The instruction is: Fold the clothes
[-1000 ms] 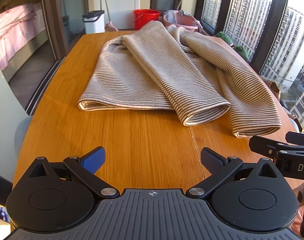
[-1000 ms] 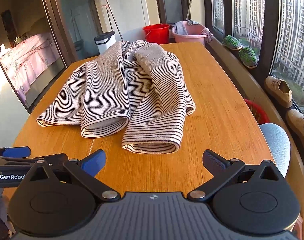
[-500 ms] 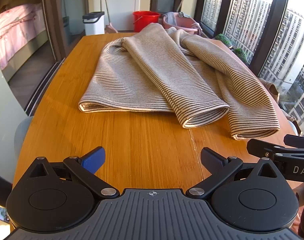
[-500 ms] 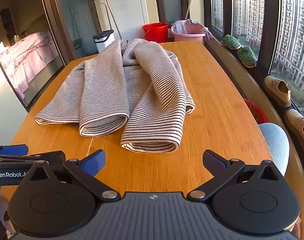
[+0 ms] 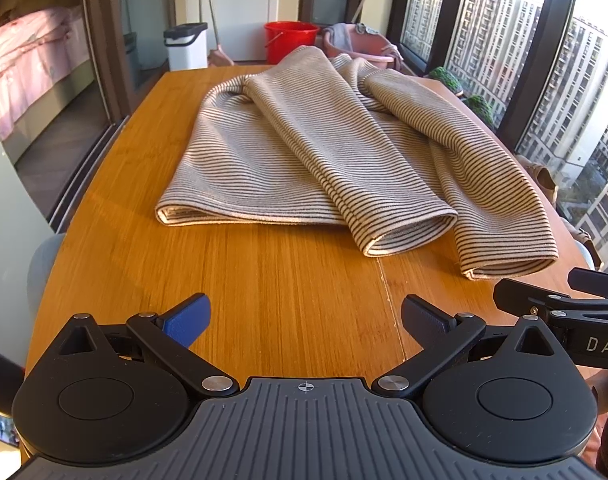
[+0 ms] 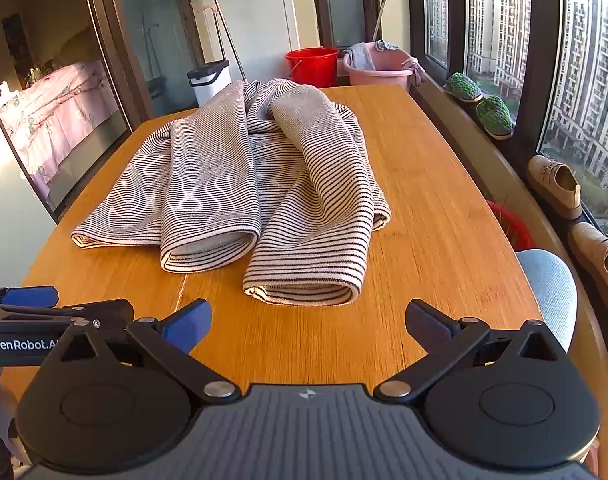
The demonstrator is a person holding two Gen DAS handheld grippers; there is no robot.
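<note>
A beige garment with thin dark stripes [image 5: 323,152] lies on the wooden table [image 5: 264,288], its two sleeves folded over the body and pointing toward me; it also shows in the right wrist view [image 6: 240,184]. My left gripper [image 5: 304,318] is open and empty above the bare table near the front edge, short of the hem. My right gripper [image 6: 307,322] is open and empty, just short of the right sleeve's cuff [image 6: 304,290]. Each gripper shows at the edge of the other's view.
A red bucket [image 6: 311,65], a pink basin [image 6: 377,68] and a white bin [image 6: 210,80] stand past the table's far end. Windows and a sill with shoes [image 6: 555,184] run along the right. A blue chair [image 6: 551,292] sits at the right.
Both grippers have drifted slightly back from the garment; the garment sits a little farther away in both views. Jaws stay open.
</note>
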